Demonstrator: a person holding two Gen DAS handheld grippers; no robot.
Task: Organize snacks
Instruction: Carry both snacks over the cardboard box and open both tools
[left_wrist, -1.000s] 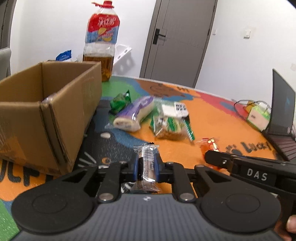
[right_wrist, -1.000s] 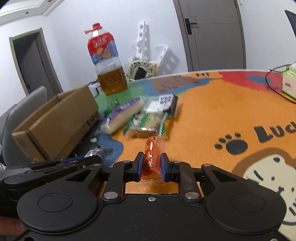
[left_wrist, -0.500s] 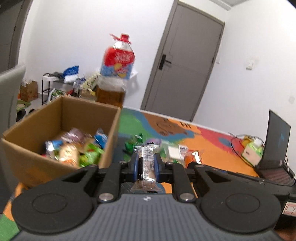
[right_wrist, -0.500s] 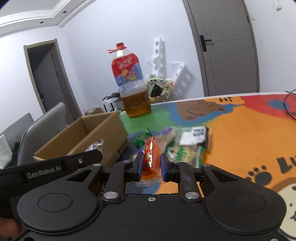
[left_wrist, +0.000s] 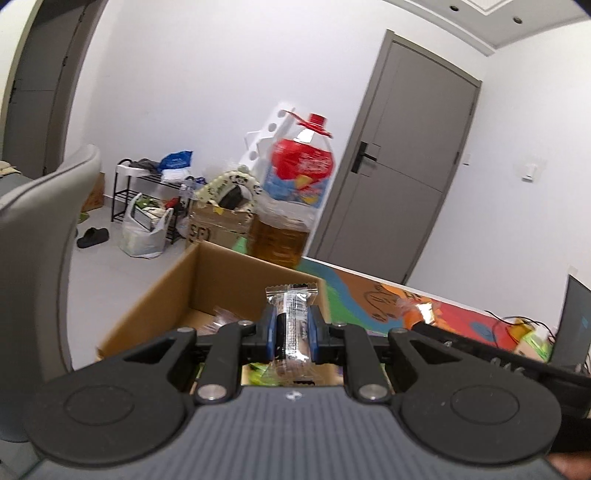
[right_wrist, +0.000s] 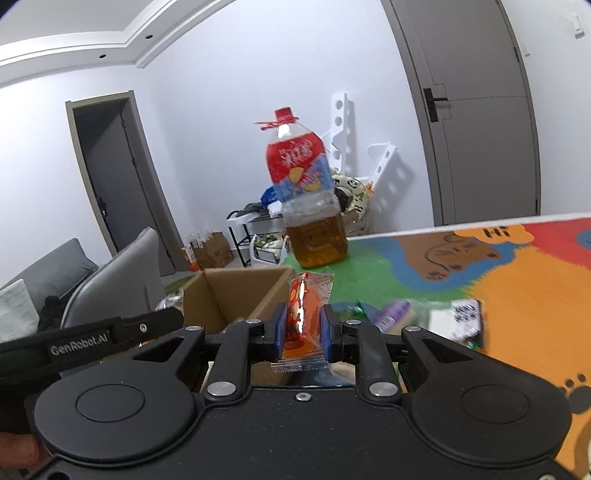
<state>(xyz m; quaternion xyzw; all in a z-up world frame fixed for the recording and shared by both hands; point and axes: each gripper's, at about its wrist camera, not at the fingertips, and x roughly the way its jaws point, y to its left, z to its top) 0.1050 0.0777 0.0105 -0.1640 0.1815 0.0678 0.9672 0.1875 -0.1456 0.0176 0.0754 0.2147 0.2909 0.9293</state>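
The left gripper (left_wrist: 291, 334) is clamped on a clear snack bar (left_wrist: 293, 325) and holds it up over the open cardboard box (left_wrist: 155, 306). The right gripper (right_wrist: 302, 330) is clamped on an orange snack pack (right_wrist: 303, 317), just beside the box. More snacks (right_wrist: 436, 319) lie on the colorful table (right_wrist: 517, 280). A big oil bottle (right_wrist: 308, 206) stands behind the box.

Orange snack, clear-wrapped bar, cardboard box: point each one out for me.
Orange snack (right_wrist: 303, 320): right wrist view, middle of the wrapper between the pads.
Clear-wrapped bar (left_wrist: 292, 325): left wrist view, middle of the wrapper between the pads.
Cardboard box (left_wrist: 236, 280): left wrist view, inner far wall.
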